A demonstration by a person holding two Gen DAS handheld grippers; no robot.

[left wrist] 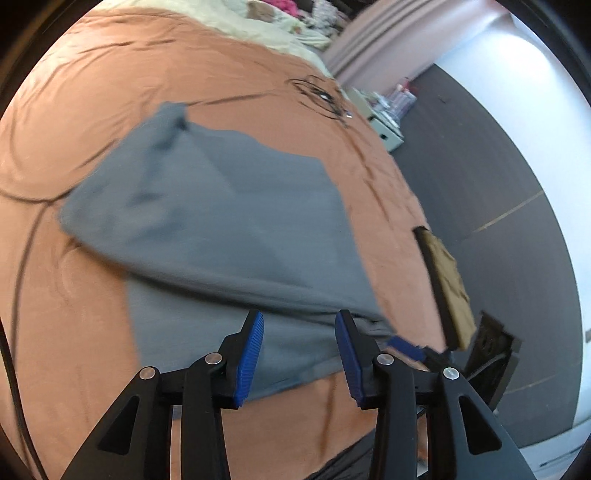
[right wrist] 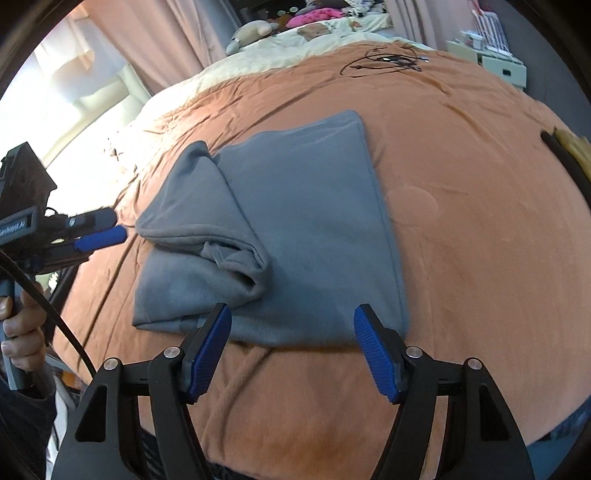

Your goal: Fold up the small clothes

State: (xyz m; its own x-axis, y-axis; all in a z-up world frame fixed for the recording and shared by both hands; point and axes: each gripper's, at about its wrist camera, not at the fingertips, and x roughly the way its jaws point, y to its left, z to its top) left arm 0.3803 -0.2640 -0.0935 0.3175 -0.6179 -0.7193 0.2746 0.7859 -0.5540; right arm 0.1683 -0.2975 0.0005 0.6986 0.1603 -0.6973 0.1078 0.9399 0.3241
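A grey garment (left wrist: 221, 229) lies partly folded on the orange bed cover (left wrist: 74, 110); it also shows in the right wrist view (right wrist: 306, 221), with a sleeve part folded over on its left side. My left gripper (left wrist: 299, 332) is open and empty, just above the garment's near edge. My right gripper (right wrist: 291, 328) is open and empty at the garment's near edge. The left gripper also shows in the right wrist view (right wrist: 99, 236), beside the garment's left side. A blue fingertip of the right gripper (left wrist: 406, 347) shows in the left wrist view.
A coiled black cable (right wrist: 384, 62) lies on the cover at the far side. A tan and black flat object (left wrist: 447, 280) sits at the bed's right edge. Pale bedding with plush toys (right wrist: 295, 33) is at the head. Dark floor (left wrist: 480, 166) and a small cabinet (left wrist: 388, 133) lie to the right.
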